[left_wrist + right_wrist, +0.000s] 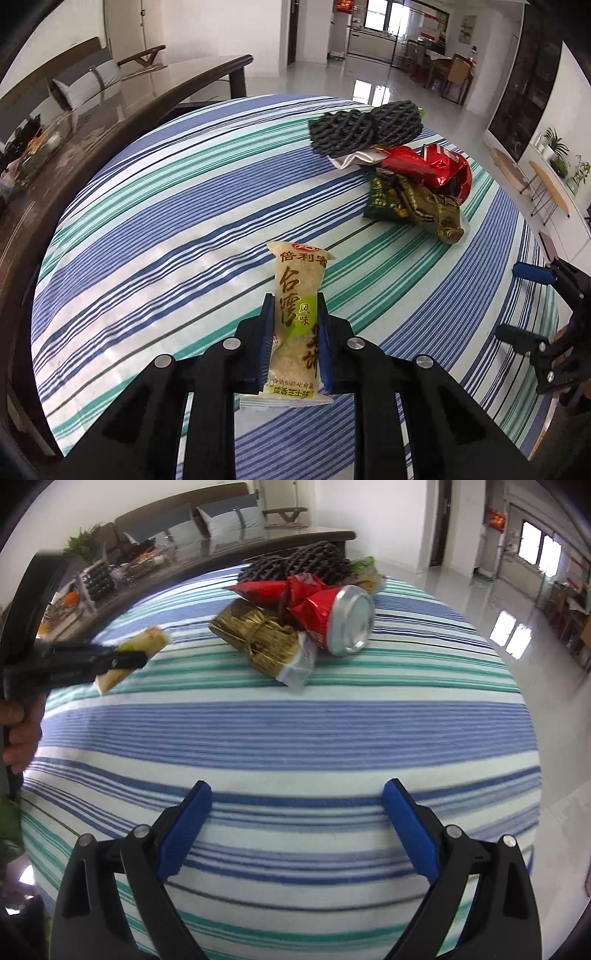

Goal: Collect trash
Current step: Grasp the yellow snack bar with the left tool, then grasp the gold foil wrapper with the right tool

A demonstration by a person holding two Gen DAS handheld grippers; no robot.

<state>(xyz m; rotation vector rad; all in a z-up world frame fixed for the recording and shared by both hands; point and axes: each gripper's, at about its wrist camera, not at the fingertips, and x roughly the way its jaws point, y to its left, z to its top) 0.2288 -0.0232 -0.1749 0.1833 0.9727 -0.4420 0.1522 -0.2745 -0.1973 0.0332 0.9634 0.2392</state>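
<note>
Just left tool [293, 314] clamped around yellow snack packet [297, 306] above striped tablecloth [166, 221].

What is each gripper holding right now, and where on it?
The left gripper clamps the pale yellow-green snack packet across its middle. The right gripper is open and holds nothing.

Landmark: trash pile [402, 166] on the tablecloth [184, 221].
Netting [365, 127]: behind the pile.
Can [345, 618]: pile's right side.
Snack packet [297, 317]: before the pile, to its left, apart.

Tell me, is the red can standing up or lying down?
Lying down: the red can rests on its side, its round silver end facing sideways.
</note>
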